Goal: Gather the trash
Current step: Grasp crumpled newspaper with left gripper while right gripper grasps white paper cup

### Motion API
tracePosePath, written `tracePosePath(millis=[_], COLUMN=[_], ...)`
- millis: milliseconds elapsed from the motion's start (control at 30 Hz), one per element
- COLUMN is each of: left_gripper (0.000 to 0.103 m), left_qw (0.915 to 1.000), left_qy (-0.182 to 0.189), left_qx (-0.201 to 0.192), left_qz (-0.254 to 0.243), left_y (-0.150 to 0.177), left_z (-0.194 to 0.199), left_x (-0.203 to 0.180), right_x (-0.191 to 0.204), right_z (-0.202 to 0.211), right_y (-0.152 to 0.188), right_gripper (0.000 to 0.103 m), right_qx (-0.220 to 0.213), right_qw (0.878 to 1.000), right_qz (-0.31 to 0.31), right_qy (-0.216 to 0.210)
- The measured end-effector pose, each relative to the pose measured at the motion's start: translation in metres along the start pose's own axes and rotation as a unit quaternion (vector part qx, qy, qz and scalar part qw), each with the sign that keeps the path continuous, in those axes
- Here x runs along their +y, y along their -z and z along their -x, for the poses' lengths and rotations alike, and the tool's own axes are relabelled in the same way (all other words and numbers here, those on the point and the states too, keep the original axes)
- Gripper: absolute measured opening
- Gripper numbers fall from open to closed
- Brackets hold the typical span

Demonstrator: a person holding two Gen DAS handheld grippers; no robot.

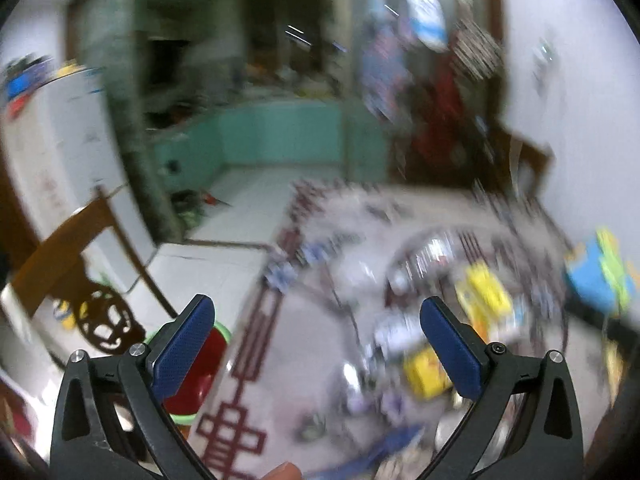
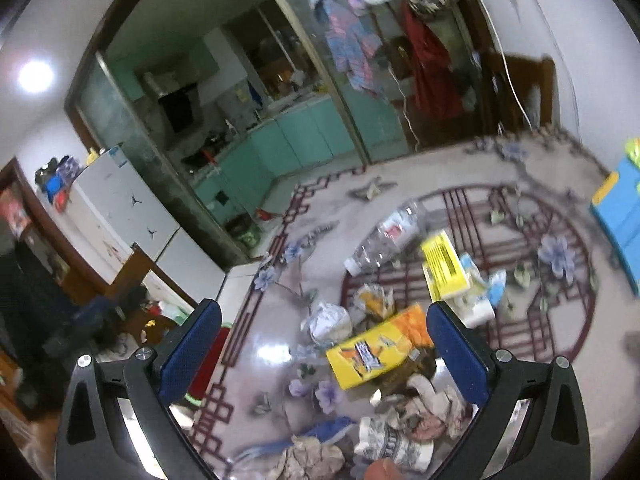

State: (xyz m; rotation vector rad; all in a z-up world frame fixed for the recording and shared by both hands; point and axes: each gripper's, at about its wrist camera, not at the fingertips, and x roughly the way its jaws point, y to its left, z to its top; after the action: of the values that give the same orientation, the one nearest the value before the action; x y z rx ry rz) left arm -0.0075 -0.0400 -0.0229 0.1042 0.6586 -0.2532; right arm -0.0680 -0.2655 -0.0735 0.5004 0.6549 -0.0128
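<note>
Trash lies scattered on a patterned table top [image 2: 520, 184]. In the right wrist view I see a clear plastic bottle [image 2: 384, 236], a yellow box [image 2: 444, 268], a yellow snack packet [image 2: 372, 356], a crumpled white wrapper [image 2: 330, 322] and crumpled paper [image 2: 312, 458]. My right gripper [image 2: 320, 344] is open and empty above the snack packet. The left wrist view is blurred; yellow packets [image 1: 484, 292] show on the table. My left gripper [image 1: 316, 344] is open and empty above the table's left part.
A red bin with a green rim [image 1: 200, 372] stands on the floor left of the table. A wooden chair [image 1: 80, 256] and a white fridge [image 2: 132, 208] are further left. A blue and green toy [image 2: 620, 208] sits at the table's right. A kitchen lies behind glass doors.
</note>
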Motion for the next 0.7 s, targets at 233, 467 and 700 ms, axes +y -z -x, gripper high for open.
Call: tracePosePath(millis=[233,467,700], left_gripper=[0.103,0.053,0.046], left_qw=[0.976,0.9281,0.9589], left_qy=[0.116,0.195,0.141], left_qx=[0.13,0.305,0.243], left_qz=[-0.13,-0.087,-0.039], left_y=[0.087,0.162,0.126], left_z=[-0.044,-0.093,-0.083], left_x=[-0.058,-0.068,-0.036], right_x=[-0.029,-0.024,0.002], right_z=[-0.007,-0.02,-0.051], right_y=[0.025,0.058,0.111], right_gripper=[0.103,0.103,0.081], right_qx=[0.077,0.147,0.237], right_qw=[0.992,0.975,0.936], right_qz=[0.061,0.14,0.254], right_qy=[0.081,0.089,0.054])
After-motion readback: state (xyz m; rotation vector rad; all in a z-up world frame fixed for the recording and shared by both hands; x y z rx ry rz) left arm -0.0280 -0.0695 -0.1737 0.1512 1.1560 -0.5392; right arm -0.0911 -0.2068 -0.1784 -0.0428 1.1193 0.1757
